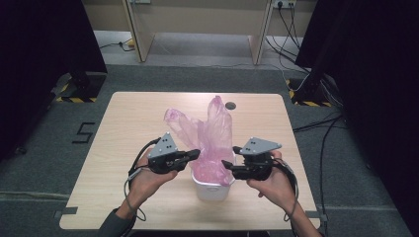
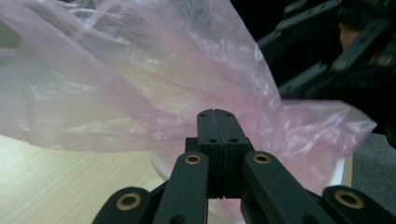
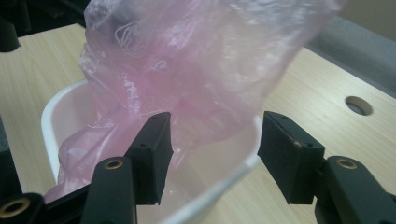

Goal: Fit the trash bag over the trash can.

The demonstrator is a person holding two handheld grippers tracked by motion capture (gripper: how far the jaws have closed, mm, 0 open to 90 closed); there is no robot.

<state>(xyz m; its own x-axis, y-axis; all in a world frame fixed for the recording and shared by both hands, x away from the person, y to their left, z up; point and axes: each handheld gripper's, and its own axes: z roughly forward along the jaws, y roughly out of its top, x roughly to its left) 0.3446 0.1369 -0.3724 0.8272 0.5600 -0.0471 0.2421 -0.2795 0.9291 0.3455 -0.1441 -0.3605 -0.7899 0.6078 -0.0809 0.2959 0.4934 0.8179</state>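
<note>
The white bin sits at the table's near edge between both hands, so each can work the pink bag lining it. The right gripper gapes across the bin's rim, holding nothing; the left gripper is closed, empty, just beside the film. The bag stands upright, its loose top pointing up and away.

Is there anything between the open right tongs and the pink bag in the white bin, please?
Nothing visible stands in the way. The right tongs are open around the rim of the white bin, with the pink bag directly ahead between their jaws. The left tongs are closed beside the bag.
</note>
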